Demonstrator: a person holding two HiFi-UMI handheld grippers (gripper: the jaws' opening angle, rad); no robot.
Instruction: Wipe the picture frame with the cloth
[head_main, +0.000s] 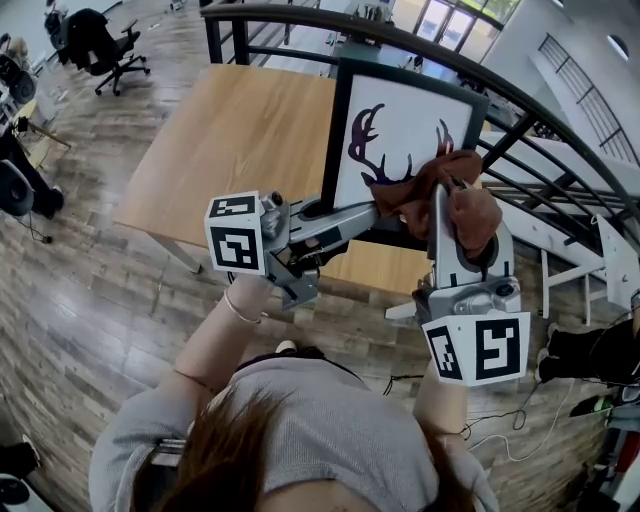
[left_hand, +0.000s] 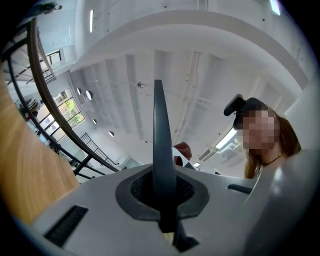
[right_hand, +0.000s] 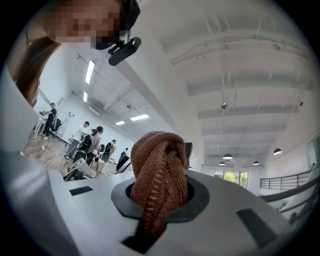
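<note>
With the picture frame (head_main: 400, 125) clamped in the left gripper (head_main: 362, 214), sweep the cloth (head_main: 432, 183), pinched by the right gripper (head_main: 447, 205), lightly across the frame's face.

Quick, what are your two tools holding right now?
Left tool: closed on the edge of the picture frame.
Right tool: closed on the brown cloth.

picture frame (head_main: 341, 130) lower corner behind left claw (head_main: 374, 210), antler print (head_main: 362, 140) partly under cloth (head_main: 442, 185)
</note>
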